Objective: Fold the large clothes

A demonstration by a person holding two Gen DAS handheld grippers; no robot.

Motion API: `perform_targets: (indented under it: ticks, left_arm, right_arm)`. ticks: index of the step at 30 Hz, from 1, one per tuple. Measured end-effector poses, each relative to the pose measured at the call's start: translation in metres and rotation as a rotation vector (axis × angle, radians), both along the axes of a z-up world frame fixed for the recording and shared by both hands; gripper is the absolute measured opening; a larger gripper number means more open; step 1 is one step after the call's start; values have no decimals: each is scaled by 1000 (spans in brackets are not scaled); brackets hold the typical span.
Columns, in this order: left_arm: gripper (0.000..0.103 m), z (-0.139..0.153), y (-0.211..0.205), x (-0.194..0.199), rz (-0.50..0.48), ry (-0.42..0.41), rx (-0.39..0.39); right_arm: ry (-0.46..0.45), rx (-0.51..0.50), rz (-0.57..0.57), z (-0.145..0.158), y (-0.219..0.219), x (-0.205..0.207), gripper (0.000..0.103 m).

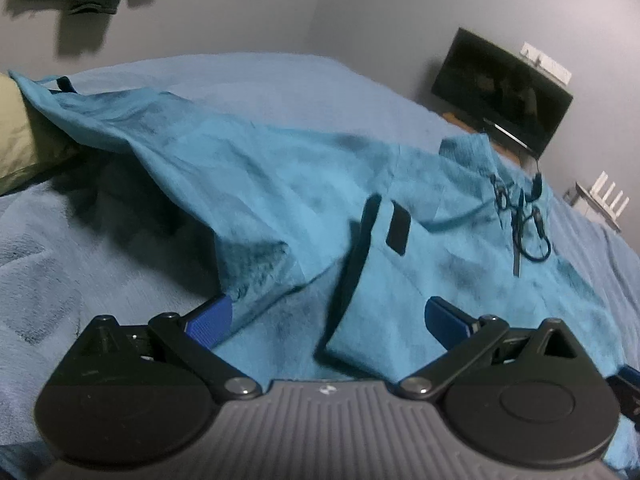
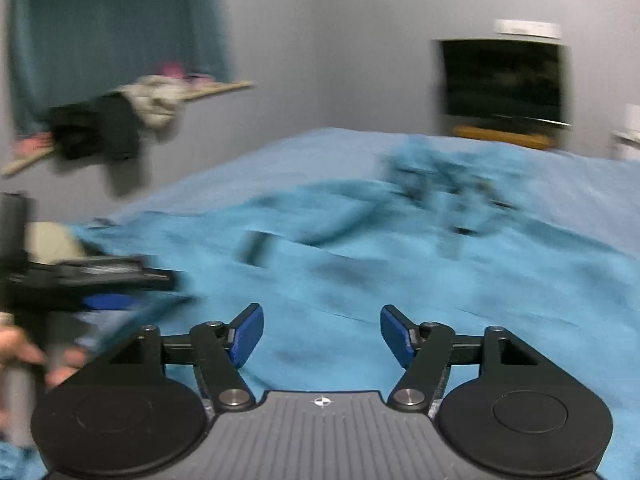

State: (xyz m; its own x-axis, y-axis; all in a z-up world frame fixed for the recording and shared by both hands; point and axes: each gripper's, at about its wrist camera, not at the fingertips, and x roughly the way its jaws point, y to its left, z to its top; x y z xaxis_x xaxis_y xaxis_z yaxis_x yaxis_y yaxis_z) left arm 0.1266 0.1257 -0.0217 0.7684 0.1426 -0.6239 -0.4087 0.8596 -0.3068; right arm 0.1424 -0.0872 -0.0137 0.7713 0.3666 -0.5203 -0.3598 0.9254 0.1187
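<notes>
A large teal jacket (image 1: pixel 280 184) with black trim and drawcords (image 1: pixel 528 216) lies spread on a blue bed cover (image 1: pixel 248 68). A folded-over cuff with a black tab (image 1: pixel 376 280) lies between the fingers of my left gripper (image 1: pixel 328 316), which is open and empty just above the cloth. The jacket also shows, blurred, in the right wrist view (image 2: pixel 360 240). My right gripper (image 2: pixel 322 334) is open and empty over the jacket's near part. The left gripper (image 2: pixel 100 280) appears at the left of that view, low on the cloth, held by a hand (image 2: pixel 24 356).
A beige garment (image 1: pixel 16 136) lies at the bed's left edge. A dark TV screen (image 1: pixel 504 92) stands by the far wall on the right, with a white router (image 1: pixel 604 200) near it. Clothes hang on a wall shelf (image 2: pixel 120 116).
</notes>
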Motion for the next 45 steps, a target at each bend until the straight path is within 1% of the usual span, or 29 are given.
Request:
perform_targets:
  ticks: [1, 3, 4, 6, 8, 9, 11, 13, 15, 16, 18, 20, 21, 24, 27, 29, 30, 31, 33, 34, 35, 36, 37, 39, 40, 42, 44, 45]
  left_arm:
    - [103, 0, -1, 1, -3, 2, 3]
    - [103, -1, -2, 2, -8, 7, 17]
    - [103, -1, -4, 1, -12, 8, 24]
    - [103, -2, -7, 0, -20, 14, 43]
    - [103, -2, -11, 1, -30, 24, 65]
    - [103, -2, -12, 2, -37, 28, 75]
    - [103, -2, -18, 5, -56, 45, 111]
    - [103, -3, -27, 9, -99, 60, 163]
    - [103, -4, -36, 15, -167, 77, 222]
    - [103, -4, -40, 17, -191, 89, 246]
    - [103, -2, -44, 18, -233, 79, 283]
    - [103, 3, -42, 16, -256, 37, 276]
    - [103, 5, -41, 13, -258, 2, 266]
    - [103, 14, -33, 7, -241, -68, 233]
    - [103, 24, -22, 8, -208, -85, 224]
    - [103, 33, -9, 9, -179, -98, 208]
    - [103, 39, -3, 9, -180, -109, 225]
    - [103, 44, 1, 8, -172, -118, 264]
    - [103, 52, 10, 6, -116, -130, 351]
    - [103, 57, 17, 5, -92, -137, 368]
    - [103, 60, 25, 3, -76, -146, 363]
    - [103, 63, 36, 2, -60, -155, 340]
    - [103, 65, 46, 2, -51, -159, 317]
    - [103, 67, 62, 2, -44, -154, 297]
    - [103, 67, 69, 3, -48, -146, 303]
    - [103, 68, 79, 3, -44, -134, 329]
    - [103, 66, 89, 2, 0, -118, 355]
    - [103, 65, 97, 1, 26, -114, 349]
  right_arm:
    - [2, -41, -81, -5, -12, -1, 77]
    - [7, -124, -241, -18, -34, -2, 77]
    - [18, -136, -299, -25, -45, -2, 77]
    - [50, -124, -380, -38, -63, -1, 77]
    - [103, -117, -446, -54, -77, 0, 77]
    - [139, -146, -480, -65, -80, 2, 77]
    - [175, -197, -500, -80, -83, 2, 78]
    - [162, -216, -502, -86, -84, -1, 84]
    - [152, -235, -516, -87, -80, -5, 99]
    - [150, -237, -513, -87, -79, -6, 102]
    - [145, -237, -510, -89, -75, -8, 102]
    - [139, -238, -514, -89, -77, -10, 102]
    - [141, -238, -518, -88, -77, -10, 102]
    - [149, -218, -532, -89, -84, 3, 102]
    - [136, -222, -532, -88, -83, 1, 102]
    - [119, -208, -502, -85, -79, -2, 102]
    - [103, -198, -480, -82, -74, -5, 102]
    - [75, -189, -448, -77, -69, -7, 102]
    - [22, -186, -405, -67, -60, -12, 102]
    - [-18, -187, -375, -60, -53, -15, 102]
    - [-41, -184, -350, -56, -49, -17, 102]
    - [-60, -165, -315, -50, -44, -20, 102]
    - [-68, -128, -274, -42, -39, -21, 102]
    - [-88, -81, -241, -31, -32, -24, 102]
    - [-100, -61, -234, -24, -28, -24, 102]
    - [-90, -15, -222, -17, -23, -22, 102]
    - [-44, 42, -203, -17, -20, -17, 102]
    - [-28, 53, -202, -21, -18, -16, 102]
